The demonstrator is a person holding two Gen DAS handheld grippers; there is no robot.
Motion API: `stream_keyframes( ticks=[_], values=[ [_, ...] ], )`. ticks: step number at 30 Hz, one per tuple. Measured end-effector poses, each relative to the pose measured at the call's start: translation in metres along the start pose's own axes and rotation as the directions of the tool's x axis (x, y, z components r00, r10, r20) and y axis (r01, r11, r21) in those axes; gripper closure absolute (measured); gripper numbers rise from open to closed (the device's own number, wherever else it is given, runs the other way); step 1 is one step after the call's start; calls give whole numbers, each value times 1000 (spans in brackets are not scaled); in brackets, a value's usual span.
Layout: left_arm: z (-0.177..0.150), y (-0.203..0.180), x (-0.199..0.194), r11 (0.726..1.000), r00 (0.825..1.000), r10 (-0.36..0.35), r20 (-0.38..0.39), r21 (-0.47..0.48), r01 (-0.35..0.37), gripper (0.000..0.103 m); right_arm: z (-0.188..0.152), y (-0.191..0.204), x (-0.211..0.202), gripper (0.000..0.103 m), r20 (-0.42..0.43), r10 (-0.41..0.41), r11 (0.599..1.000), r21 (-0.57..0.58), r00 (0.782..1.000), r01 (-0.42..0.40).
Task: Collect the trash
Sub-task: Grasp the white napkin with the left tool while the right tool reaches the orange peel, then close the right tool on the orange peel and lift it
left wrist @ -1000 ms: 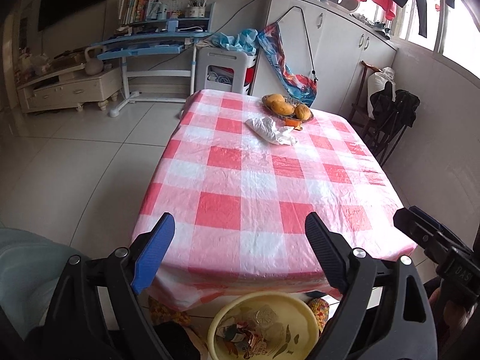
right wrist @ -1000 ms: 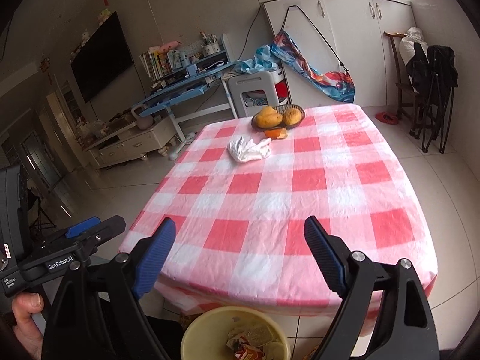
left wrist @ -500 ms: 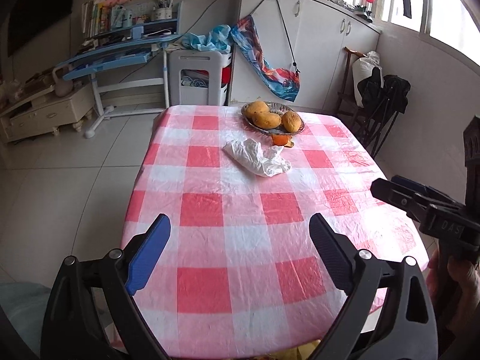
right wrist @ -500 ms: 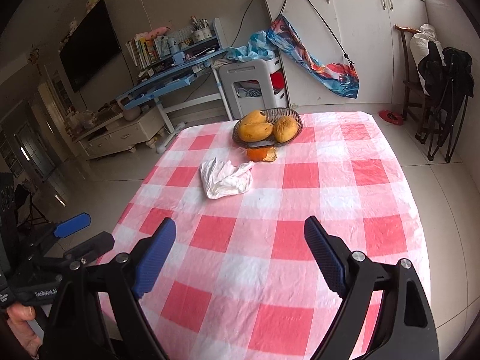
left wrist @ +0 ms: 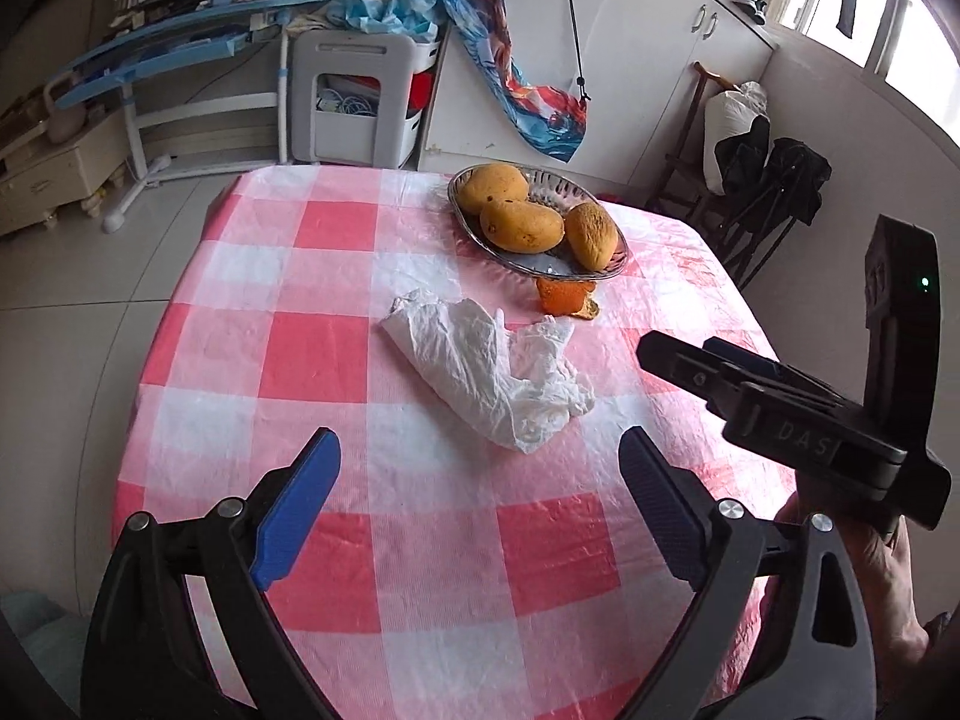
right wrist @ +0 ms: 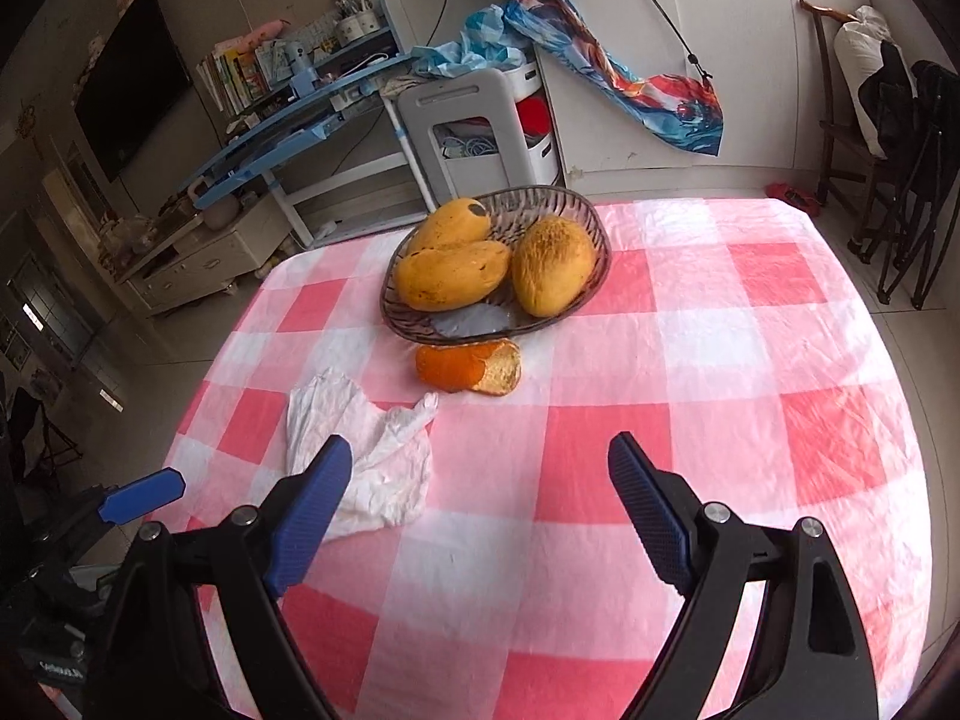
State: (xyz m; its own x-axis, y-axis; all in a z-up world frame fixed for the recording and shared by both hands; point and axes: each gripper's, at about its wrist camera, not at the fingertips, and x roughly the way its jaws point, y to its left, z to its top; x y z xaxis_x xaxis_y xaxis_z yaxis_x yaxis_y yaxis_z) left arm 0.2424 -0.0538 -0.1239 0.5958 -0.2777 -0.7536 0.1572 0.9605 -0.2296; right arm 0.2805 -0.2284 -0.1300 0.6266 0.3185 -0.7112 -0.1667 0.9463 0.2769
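A tabletop (left wrist: 324, 354) covered in a red-and-white checked plastic cloth fills both views. Over its near part hover two hand-held grippers, each with its jaws spread wide and nothing between them: the left hand-held gripper (left wrist: 480, 516) points at the middle of the cloth, and the right hand-held gripper (right wrist: 480, 516) sits beside it, its handle gripped by a hand (left wrist: 882, 576) at the right edge of the left view. Toward the far end stands a woven bowl (right wrist: 543, 201) holding three yellow mangoes (right wrist: 450, 275). A crumpled white plastic bag (left wrist: 486, 372) lies flat near the middle of the cloth, just ahead of the left hand-held gripper and apart from the bowl. A piece of orange peel (right wrist: 471, 366) rests on the cloth, right against the near rim of the bowl.
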Motion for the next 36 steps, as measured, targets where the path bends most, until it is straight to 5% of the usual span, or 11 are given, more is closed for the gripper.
stream_keyframes(
  ticks=[11, 18, 26, 31, 33, 35, 36],
  values=[
    [19, 8, 31, 999, 999, -29, -20, 37, 30, 13, 23, 5, 48, 20, -47, -38, 999, -31, 998, 37],
    [25, -3, 47, 997, 999, -22, -30, 73, 24, 13, 24, 10, 49, 48, -48, -68, 993, -96, 997, 63],
    [27, -24, 68, 982, 994, 102, -47, 163, -93, 13, 24, 6, 48, 54, -55, -49, 991, -128, 997, 42],
    [26, -19, 76, 978, 990, 133, -51, 165, -123, 42, 23, -4, 43, 56, -67, -4, 998, -67, 998, -1],
    [27, -19, 74, 980, 991, 121, -49, 162, -112, 72, 21, -8, 39, 56, -69, 11, 999, -37, 998, -14],
    [27, -17, 71, 985, 993, 96, -65, 148, -86, 90, 19, -12, 34, 56, -68, 27, 1000, -9, 997, -28],
    [26, -17, 69, 987, 994, 89, -66, 143, -79, 91, 18, -14, 30, 56, -66, 39, 999, 8, 997, -38]
  ],
)
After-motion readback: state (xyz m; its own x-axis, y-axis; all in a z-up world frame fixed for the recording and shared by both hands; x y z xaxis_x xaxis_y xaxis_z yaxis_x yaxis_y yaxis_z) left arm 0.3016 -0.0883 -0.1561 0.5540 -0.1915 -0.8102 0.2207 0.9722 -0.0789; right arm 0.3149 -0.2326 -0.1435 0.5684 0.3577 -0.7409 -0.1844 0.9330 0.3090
